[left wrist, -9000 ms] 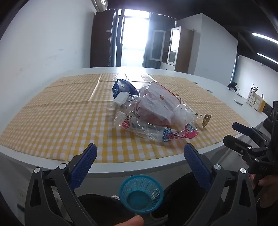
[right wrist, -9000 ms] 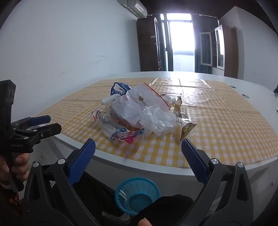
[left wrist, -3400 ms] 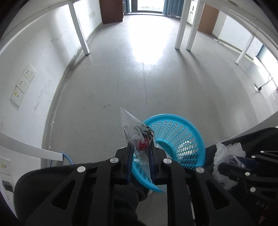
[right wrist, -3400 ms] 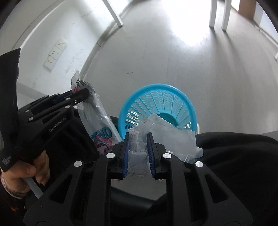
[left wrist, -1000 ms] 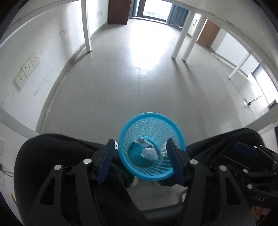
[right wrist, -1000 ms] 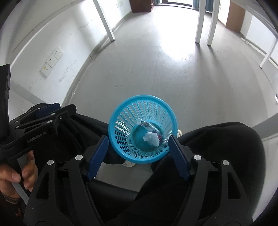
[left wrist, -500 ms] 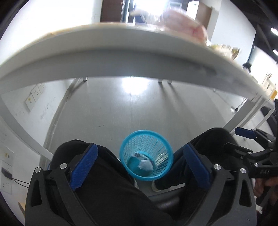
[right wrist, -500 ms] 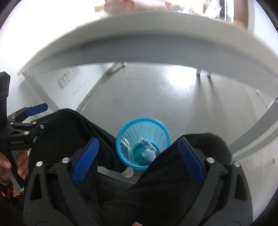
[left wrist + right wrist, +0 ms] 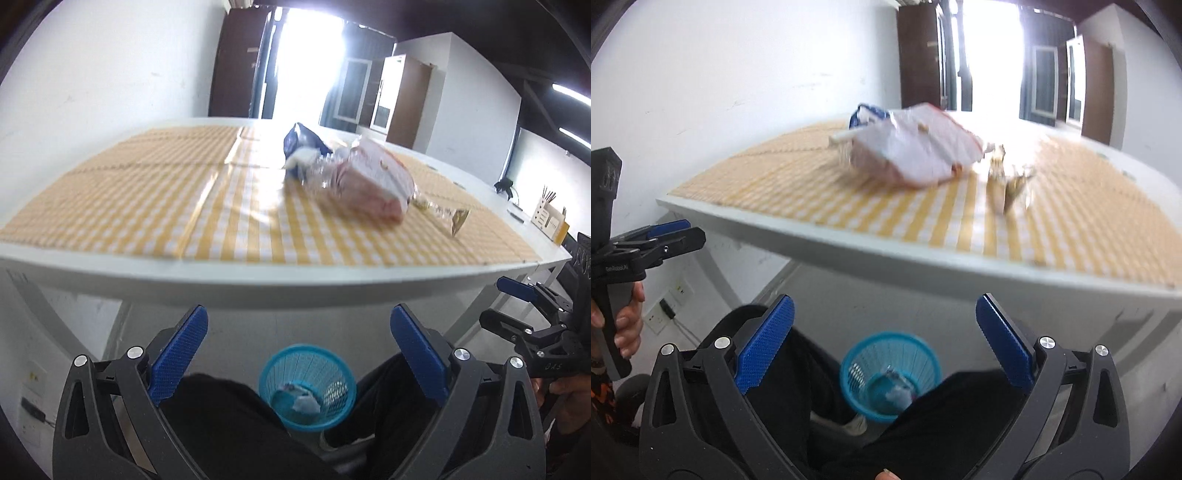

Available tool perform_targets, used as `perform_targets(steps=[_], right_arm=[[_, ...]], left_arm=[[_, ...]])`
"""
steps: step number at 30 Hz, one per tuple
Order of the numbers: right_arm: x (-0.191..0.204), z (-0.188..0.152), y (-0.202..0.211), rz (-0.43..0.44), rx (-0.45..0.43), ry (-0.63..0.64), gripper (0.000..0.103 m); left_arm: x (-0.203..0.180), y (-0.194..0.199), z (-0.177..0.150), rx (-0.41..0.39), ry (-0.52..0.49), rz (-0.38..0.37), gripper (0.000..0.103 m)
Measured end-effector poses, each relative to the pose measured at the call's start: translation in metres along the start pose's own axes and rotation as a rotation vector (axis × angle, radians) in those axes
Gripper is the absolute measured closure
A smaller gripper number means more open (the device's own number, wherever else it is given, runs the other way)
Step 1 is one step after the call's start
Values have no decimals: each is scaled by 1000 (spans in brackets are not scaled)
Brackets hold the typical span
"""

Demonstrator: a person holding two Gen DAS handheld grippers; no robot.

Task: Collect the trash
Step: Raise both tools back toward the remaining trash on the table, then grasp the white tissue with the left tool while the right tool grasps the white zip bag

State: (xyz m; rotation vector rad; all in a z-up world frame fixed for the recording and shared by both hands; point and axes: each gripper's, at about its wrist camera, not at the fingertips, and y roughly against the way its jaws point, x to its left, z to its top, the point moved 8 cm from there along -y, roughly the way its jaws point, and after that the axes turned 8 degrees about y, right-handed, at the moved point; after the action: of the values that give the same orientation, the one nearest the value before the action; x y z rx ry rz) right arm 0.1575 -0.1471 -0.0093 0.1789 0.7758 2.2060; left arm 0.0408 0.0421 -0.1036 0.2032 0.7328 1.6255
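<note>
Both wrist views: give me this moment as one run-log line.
left gripper: open, empty | right gripper: opening, empty | blue basket: floor, wrappers inside | trash pile: on table

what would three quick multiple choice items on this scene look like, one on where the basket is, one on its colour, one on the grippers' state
1. Where is the basket?
A. on the checked cloth
B. on the floor between the seated person's legs
C. hanging from the table edge

2. What colour is the basket?
A. blue
B. red
C. yellow

3. What state are the left gripper and the right gripper in?
A. both shut on wrappers
B. left shut, right open
C. both wide apart and empty, the right one's jaws opening

Answers:
1 B: both views show it low down between the dark trouser legs, below the table.
2 A: its mesh wall is blue, with crumpled trash inside.
3 C: the blue pads stand far apart in each view with nothing between them; the remaining bags lie on the cloth.
</note>
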Motion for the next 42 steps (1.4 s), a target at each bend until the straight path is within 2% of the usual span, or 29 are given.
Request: perform_targets(steps=[7, 11, 21, 22, 29, 31, 33, 36, 38, 40, 42], right_arm=[[-8, 51, -23, -39, -28, 46, 9], [-7, 68, -47, -75, -6, 83, 10], [2, 99, -104, -105, 61, 152, 25], [1, 100, -107, -110, 67, 153, 29], [-6, 112, -128, -117, 99, 174, 38], [-6, 113, -130, -122, 110, 186, 50], [-7, 114, -133, -115, 124, 193, 54], [-8, 115, -135, -78, 141, 177, 65], [-8, 115, -135, -82, 145, 183, 70], [-9, 115, -136, -90, 144, 190, 82], [-9, 115, -135, -97, 143, 196, 89]], left_arm=[[9, -9, 49, -14, 46, 3, 6], [8, -19, 68, -6, 49, -10, 6], [13, -75, 110, 61, 55, -30, 7], [12, -81, 114, 70, 55, -38, 7], [9, -120, 129, 106, 42, -57, 9], [9, -131, 134, 115, 45, -65, 11], [6, -143, 138, 133, 42, -75, 13], [-1, -159, 140, 171, 28, -99, 16], [-3, -167, 143, 185, 33, -113, 24], [-5, -175, 144, 197, 35, -122, 34], [-9, -182, 141, 216, 26, -129, 44]])
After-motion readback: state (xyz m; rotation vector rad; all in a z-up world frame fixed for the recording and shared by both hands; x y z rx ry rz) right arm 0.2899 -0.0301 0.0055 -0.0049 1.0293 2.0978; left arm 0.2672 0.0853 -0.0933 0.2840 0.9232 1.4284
